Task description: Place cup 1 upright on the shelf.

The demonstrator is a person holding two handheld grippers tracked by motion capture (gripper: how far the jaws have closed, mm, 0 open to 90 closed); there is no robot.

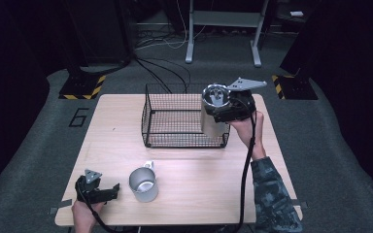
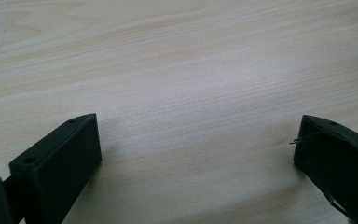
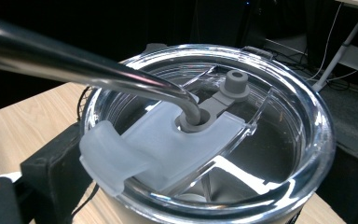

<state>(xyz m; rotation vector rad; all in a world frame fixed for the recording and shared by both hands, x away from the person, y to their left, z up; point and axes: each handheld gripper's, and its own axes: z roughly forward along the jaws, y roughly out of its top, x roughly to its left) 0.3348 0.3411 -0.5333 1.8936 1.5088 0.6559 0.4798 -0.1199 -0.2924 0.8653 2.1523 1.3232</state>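
Right claw (image 1: 223, 112), right of centre, clamps the lidded tumbler (image 1: 213, 114) over the basket (image 1: 175, 121). Left claw (image 1: 108, 191), lower left, spread wide, empty, beside the mug (image 1: 144, 184) on the tabletop (image 1: 199, 170).

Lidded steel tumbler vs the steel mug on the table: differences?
The tall steel tumbler has a clear lid and bent metal straw; the short steel mug is open-topped. The tumbler is held by the right tool at the black wire basket; the mug stands ungripped. Only the mug shows a handle. Both are steel.
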